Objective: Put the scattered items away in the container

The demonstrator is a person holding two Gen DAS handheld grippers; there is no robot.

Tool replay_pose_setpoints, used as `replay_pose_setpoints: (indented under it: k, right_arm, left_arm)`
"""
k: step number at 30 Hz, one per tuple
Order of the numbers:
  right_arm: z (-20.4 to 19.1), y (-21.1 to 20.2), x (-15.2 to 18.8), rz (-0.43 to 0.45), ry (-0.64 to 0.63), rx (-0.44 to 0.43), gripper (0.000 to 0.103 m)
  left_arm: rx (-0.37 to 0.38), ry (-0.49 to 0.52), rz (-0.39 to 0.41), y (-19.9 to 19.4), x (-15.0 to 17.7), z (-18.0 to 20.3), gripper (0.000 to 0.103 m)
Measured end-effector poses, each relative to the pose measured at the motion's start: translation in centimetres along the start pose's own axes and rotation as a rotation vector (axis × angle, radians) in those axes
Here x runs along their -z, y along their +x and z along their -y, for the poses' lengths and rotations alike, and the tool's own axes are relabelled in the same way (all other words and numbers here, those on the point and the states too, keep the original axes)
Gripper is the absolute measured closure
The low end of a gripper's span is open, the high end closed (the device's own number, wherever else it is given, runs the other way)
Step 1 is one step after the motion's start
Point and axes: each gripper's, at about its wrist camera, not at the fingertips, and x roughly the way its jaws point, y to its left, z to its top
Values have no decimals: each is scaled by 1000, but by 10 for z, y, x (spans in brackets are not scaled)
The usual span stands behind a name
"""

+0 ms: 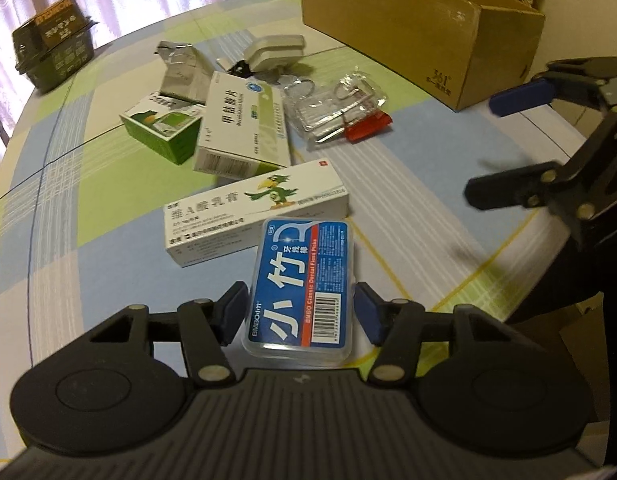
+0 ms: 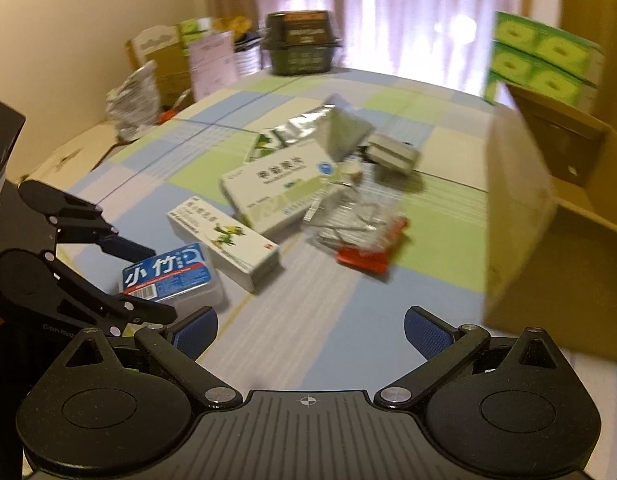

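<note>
A: Where's the left claw (image 1: pixel 300 312)?

B: Low over the desk (image 1: pixel 88 208), fingers (image 1: pixel 232 308) spread either side of the floss case (image 1: pixel 302 280). The blue pads sit just beside the case's long edges with a sliver of gap each side, so it's open around the case, not clamped.

A: And the case itself?

B: Flat on the checked cloth, its far end touching the long white tube box (image 1: pixel 256 208).

A: The right claw (image 2: pixel 310 332)?

B: Open wide, nothing between its fingers, hovering above bare cloth. From its camera the left claw (image 2: pixel 136 280) shows at the left with the floss case (image 2: pixel 168 276) between its fingers.

A: The rest of the clutter?

B: Beyond the tube box lie a white pill box (image 1: pixel 244 124), a green box (image 1: pixel 164 124), a foil pack (image 1: pixel 180 68), a clear bag (image 1: pixel 336 108) with a red piece (image 1: pixel 368 126) beside it, and a grey clip-like thing (image 1: pixel 274 52).

A: The container?

B: The cardboard box (image 1: pixel 420 28) stands open at the desk's far right, well apart from the case.
</note>
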Motion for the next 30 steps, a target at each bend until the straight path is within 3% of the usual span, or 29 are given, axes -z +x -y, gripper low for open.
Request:
replay_pose_setpoints:
  k: [9, 13, 18, 21, 22, 23, 24, 28, 30]
  right_arm:
    - [-27, 45, -28, -18, -192, -115, 0]
    - [-37, 66, -42, -37, -274, -135, 0]
    - [-45, 92, -50, -94, -340, -137, 0]
    - [-49, 104, -50, -126, -354, -146, 0]
    - [-49, 107, -51, -137, -354, -152, 3]
    - [-49, 111, -51, -154, -353, -159, 19]
    - [-50, 114, -53, -167, -352, -157, 26]
    - [-52, 121, -53, -179, -359, -150, 26]
    - [-52, 121, -52, -195, -357, -141, 53]
  left_arm:
    - [-67, -73, 9, -25, 5, -38, 50]
    - [-111, -127, -17, -23, 8, -57, 50]
    - [-109, -152, -52, -13, 14, -62, 50]
    - [-107, -173, -55, -9, 17, -61, 41]
    - [-105, -180, -53, -8, 18, -61, 38]
    - [-105, -186, -50, -8, 19, -61, 36]
    - [-106, -191, -49, -9, 20, -61, 36]
    - [-103, -211, -45, -9, 19, -65, 36]
    - [-104, -216, -43, -10, 18, -65, 36]
